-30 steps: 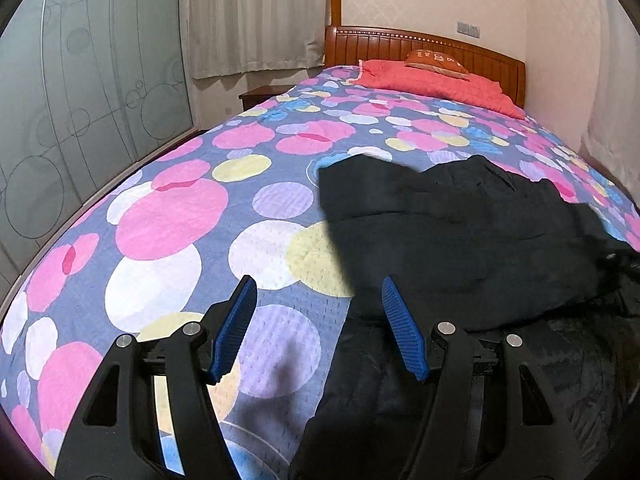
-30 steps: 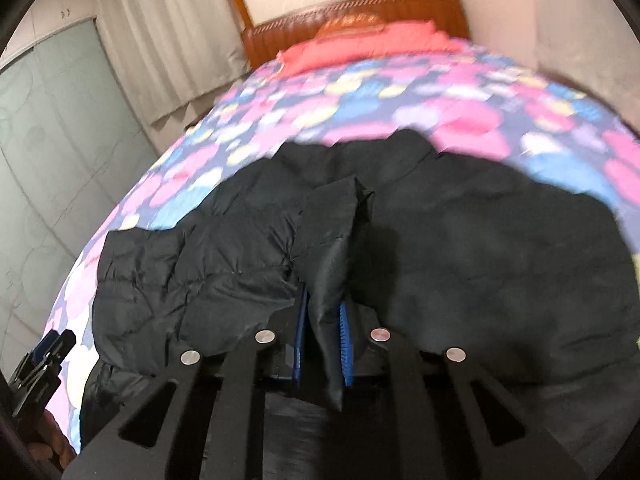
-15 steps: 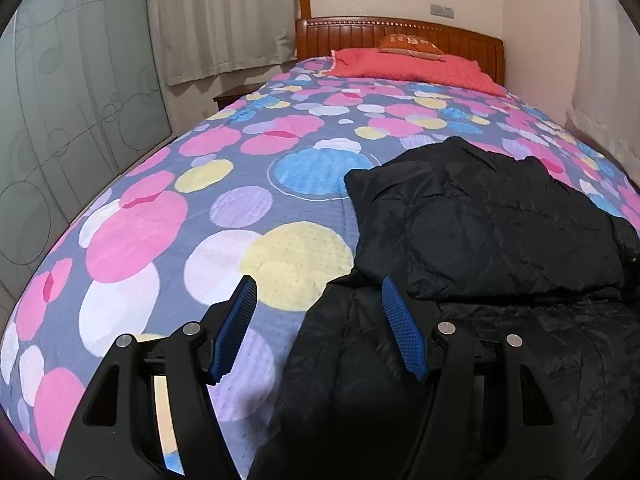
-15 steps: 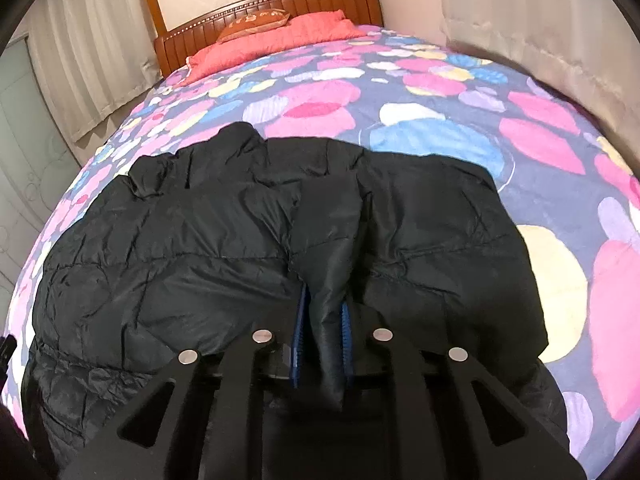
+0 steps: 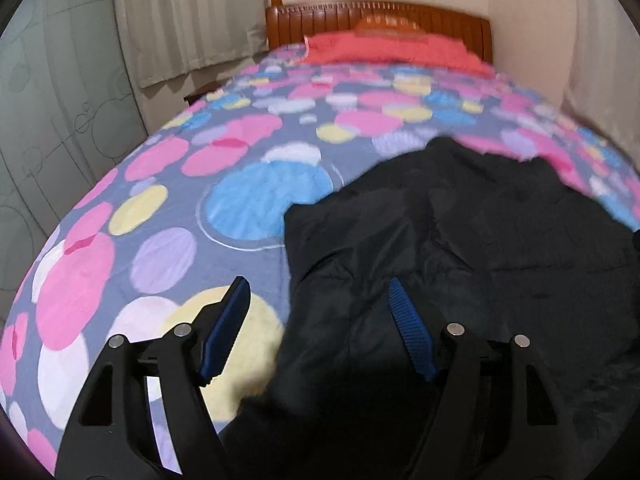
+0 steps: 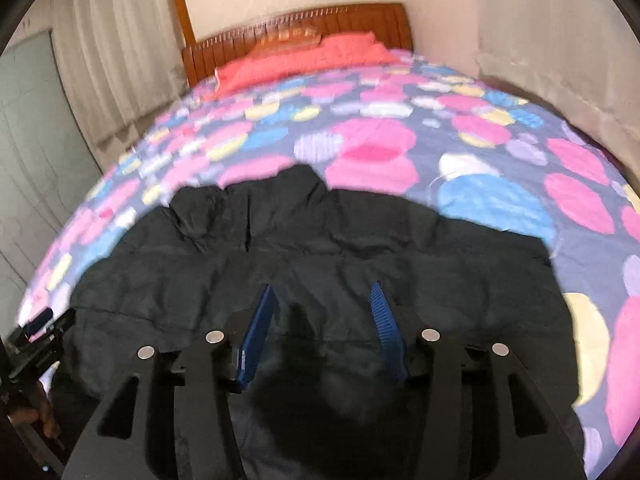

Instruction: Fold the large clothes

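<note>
A black puffy jacket (image 5: 460, 248) lies on the bed, partly folded over itself; it also shows in the right wrist view (image 6: 320, 248). My left gripper (image 5: 316, 300) is open and empty, over the jacket's left edge, with the left finger above the bedspread. My right gripper (image 6: 322, 298) is open and empty, just above the middle of the jacket. The left gripper also shows at the far left of the right wrist view (image 6: 40, 328).
The bed has a spotted bedspread (image 5: 160, 208) of pink, blue and yellow circles. A red pillow (image 5: 392, 50) and a wooden headboard (image 5: 376, 12) are at the far end. Curtains (image 5: 184, 20) and a glass wardrobe door (image 5: 48, 120) stand at the left.
My right gripper has opened and let go of the jacket fold, which now lies flat. My left gripper has shifted right over the jacket's edge.
</note>
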The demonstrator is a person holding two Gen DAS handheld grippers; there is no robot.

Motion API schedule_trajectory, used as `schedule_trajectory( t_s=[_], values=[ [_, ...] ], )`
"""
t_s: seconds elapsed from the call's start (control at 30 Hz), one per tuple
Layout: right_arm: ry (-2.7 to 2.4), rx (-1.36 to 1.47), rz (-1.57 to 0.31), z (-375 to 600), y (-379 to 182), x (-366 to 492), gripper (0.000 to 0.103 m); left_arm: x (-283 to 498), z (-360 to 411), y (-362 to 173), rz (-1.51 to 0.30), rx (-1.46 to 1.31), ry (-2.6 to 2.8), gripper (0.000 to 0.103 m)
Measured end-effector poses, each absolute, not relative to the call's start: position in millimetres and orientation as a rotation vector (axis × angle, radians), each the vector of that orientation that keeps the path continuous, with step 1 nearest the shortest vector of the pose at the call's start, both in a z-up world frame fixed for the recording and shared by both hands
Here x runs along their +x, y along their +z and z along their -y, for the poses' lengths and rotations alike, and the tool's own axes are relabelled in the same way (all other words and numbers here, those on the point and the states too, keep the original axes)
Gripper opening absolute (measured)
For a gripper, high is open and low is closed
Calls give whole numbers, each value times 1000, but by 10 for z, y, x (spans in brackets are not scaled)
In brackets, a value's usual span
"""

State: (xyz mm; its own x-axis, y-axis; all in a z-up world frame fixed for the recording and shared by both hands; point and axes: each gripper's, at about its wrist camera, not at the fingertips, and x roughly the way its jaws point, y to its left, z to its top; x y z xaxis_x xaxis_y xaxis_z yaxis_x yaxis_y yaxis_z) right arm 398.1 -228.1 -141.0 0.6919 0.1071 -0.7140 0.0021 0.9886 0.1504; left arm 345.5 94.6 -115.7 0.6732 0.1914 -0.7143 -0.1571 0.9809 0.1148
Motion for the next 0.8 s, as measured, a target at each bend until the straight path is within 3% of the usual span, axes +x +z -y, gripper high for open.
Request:
schedule_trajectory(
  t_s=[0.07, 0.17, 0.4, 0.5, 0.6, 0.8],
  values=[
    [61, 122, -901, 2232, -1663, 4110, 51, 3608, -922, -1385, -914, 70, 181, 74],
    [66, 92, -910, 2197, -1703, 4138, 51, 3602, -976, -1403, -930, 26, 172, 76],
    [71, 27, -776, 1898, -1307, 4078, 53, 3397, -783, -898, -728, -8, 164, 74],
    [119, -13, -810, 1645, -1419, 4208, 53, 3543, -550, -1012, -752, 4, 84, 76],
    [111, -70, -876, 1498, -1697, 4323, 54, 3760, -323, -1413, -891, 94, 68, 77],
    [33, -85, -780, 1764, -1392, 3851, 54, 3496, -480, -1152, -801, -1, 68, 77]
  ],
)
